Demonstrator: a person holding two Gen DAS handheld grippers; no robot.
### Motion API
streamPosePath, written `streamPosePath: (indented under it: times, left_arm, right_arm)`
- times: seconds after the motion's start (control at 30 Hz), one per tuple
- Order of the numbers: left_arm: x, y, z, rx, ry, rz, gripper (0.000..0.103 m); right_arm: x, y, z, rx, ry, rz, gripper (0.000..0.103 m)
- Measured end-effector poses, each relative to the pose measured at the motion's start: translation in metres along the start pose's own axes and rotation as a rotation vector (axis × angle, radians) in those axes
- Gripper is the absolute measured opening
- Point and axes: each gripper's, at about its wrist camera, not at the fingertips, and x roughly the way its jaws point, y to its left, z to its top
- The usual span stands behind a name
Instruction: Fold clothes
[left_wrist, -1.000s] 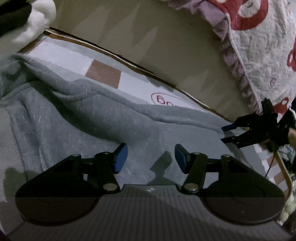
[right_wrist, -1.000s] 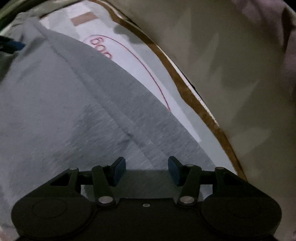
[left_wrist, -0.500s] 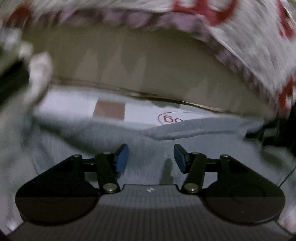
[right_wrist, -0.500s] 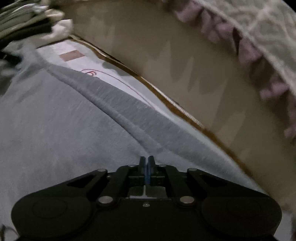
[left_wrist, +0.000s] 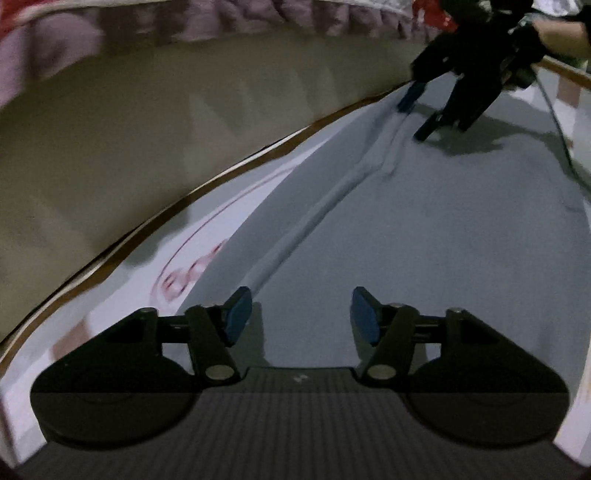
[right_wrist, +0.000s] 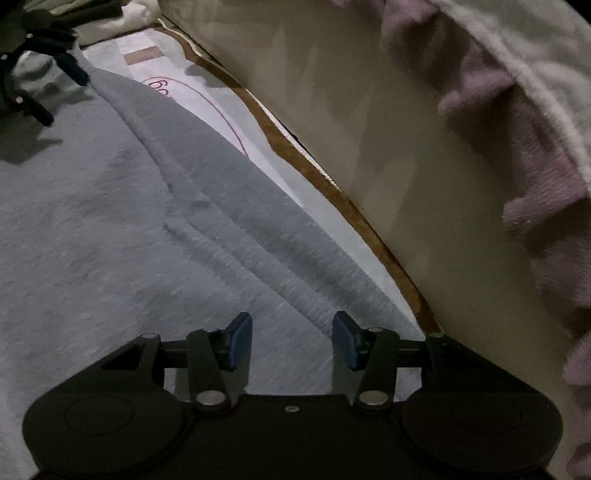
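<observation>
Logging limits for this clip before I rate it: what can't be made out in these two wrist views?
- Grey garment: both views cut it off, so its type and full outline are unknown.
- Red printed mark on the white surface: blurred in the left view, half covered by the garment in the right.
- Right gripper far off in the left view: blurred; contact with the cloth unclear.
- Left gripper: open; whether its pads touch the fabric can't be told.

Black grippers with blue pads

2 silver pivot screws were seen on each black gripper (left_wrist: 301, 314); a thin cable (left_wrist: 554, 122) was trailed.
</observation>
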Motion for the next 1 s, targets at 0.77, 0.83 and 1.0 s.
streamPosePath:
  times: [0.77, 0.83, 1.0]
  left_arm:
    - [0.006, -0.1, -0.017, 0.309, -0.13, 0.292, 0.004]
    - [-0.007, -0.098, -0.003, 0.263, -0.185, 0.365, 0.004]
    - [-0.023, -0.073, 0.046, 0.134, -0.292, 0.492, 0.004]
  right_arm:
    - [-0.029, 0.1, -0.053, 0.285, -0.325, -0.346, 0.004]
    - [-0.046, 0.107, -0.056, 0.35, -0.411, -0.412, 0.004]
    - [-0.06, 0.077, -0.019, 0.444, -0.502, -0.51, 0.004]
